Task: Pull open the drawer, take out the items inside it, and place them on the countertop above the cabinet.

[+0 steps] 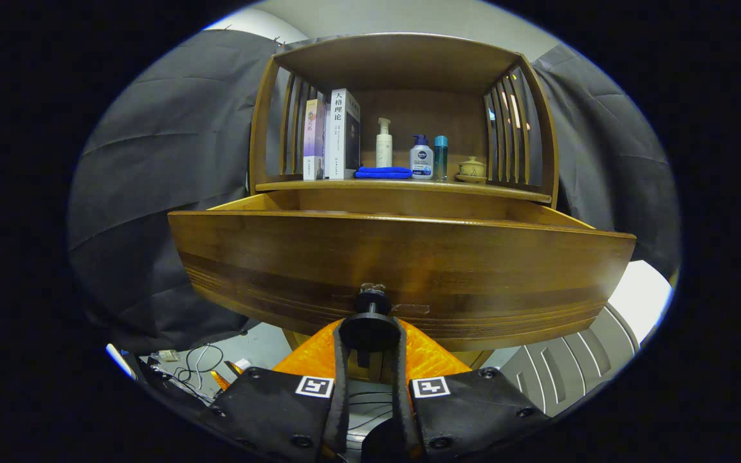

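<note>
The wooden drawer (402,257) stands pulled out from the cabinet, its wide front panel facing me. A black round knob (370,329) juts from the middle of that front. My gripper (370,334) is shut on the knob, with the orange fingers (309,357) pressing on it from both sides. The inside of the drawer is hidden behind its front panel. Above the drawer runs the countertop (512,191) of the cabinet.
On the countertop stand two books (332,136), a folded blue cloth (383,172), a white pump bottle (384,145), a blue-capped bottle (420,159), a teal bottle (440,156) and a small lidded pot (472,169). Slatted side walls and a roof enclose that shelf. Cables (193,370) lie on the floor below left.
</note>
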